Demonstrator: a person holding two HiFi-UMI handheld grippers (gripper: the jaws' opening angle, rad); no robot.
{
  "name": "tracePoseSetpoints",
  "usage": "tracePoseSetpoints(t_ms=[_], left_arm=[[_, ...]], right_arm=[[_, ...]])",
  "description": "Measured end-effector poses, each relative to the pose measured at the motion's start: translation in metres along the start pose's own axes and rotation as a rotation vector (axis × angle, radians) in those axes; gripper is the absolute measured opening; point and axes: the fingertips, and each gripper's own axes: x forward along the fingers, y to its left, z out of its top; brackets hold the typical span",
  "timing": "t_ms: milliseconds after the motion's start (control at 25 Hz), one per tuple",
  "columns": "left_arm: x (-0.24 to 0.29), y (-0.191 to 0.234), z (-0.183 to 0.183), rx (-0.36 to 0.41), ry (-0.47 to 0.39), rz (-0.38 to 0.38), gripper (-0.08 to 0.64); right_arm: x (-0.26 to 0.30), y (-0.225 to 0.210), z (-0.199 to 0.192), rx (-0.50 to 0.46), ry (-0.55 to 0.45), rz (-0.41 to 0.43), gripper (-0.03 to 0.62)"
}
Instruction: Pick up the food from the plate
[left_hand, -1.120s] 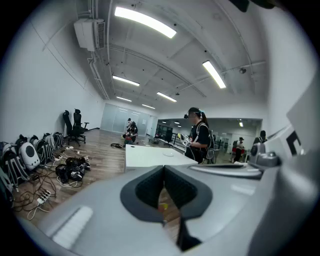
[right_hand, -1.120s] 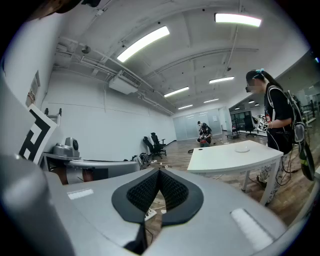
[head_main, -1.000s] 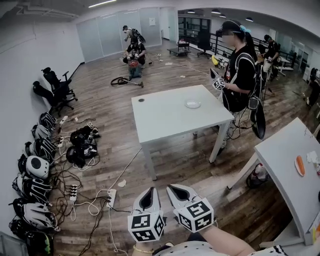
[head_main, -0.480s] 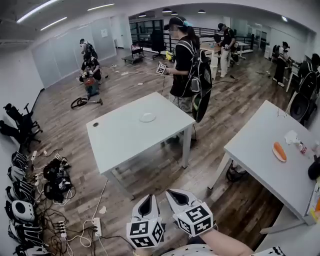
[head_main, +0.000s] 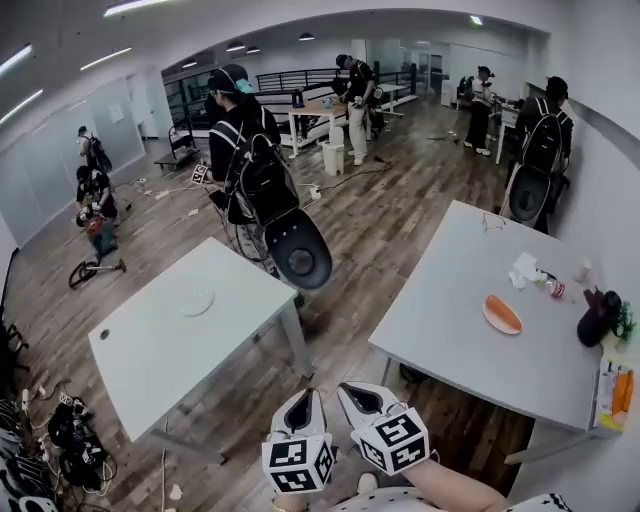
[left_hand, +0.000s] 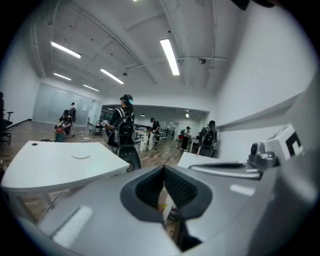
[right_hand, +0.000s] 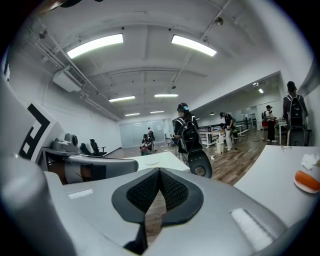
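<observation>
An orange piece of food (head_main: 503, 312) lies on a white plate (head_main: 490, 321) on the grey table (head_main: 450, 330) at the right; the right gripper view shows that food (right_hand: 307, 179) at its far right edge. My left gripper (head_main: 304, 398) and right gripper (head_main: 352, 390) are side by side at the bottom centre, over the wooden floor and well short of the table. Both are shut with nothing between the fingers. The closed pads of the left gripper (left_hand: 164, 171) and of the right gripper (right_hand: 159, 172) meet in their own views.
A second grey table (head_main: 150, 350) with an empty white plate (head_main: 197, 301) stands at the left. A person with a backpack (head_main: 262, 180) stands behind it. Crumpled paper (head_main: 524, 268), a small bottle (head_main: 555, 289) and a dark object (head_main: 598, 318) share the right table. Cables and gear (head_main: 60, 440) lie at the lower left.
The head view has swung to the right, so the right table and the food now sit nearer the middle. Both grippers stay shut in the same place at the bottom.
</observation>
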Motion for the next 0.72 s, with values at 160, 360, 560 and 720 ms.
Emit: tracePoseSetpoints(t_ms=[160,360,560,720], left_arm=[[0.070,-0.054,0.008,0.035,0.003,-0.111,0.008],[0.132,-0.124,-0.001,0.054,0.042,-0.258,0.008],[0.168,-0.194,-0.014,0.103,0.097,-0.411,0.008],[0.201,-0.244,-0.023,0.137,0.121,-0.506,0.008]], right_arm=[[-0.011,-0.081,0.000,0.030,-0.016,-0.114,-0.003],[-0.039,-0.166,-0.005,0.087,-0.030,-0.262,-0.002],[-0.081,-0.233,-0.013,0.153,-0.044,-0.426,-0.002],[-0.113,-0.280,-0.026,0.184,-0.052,-0.550,-0.002]])
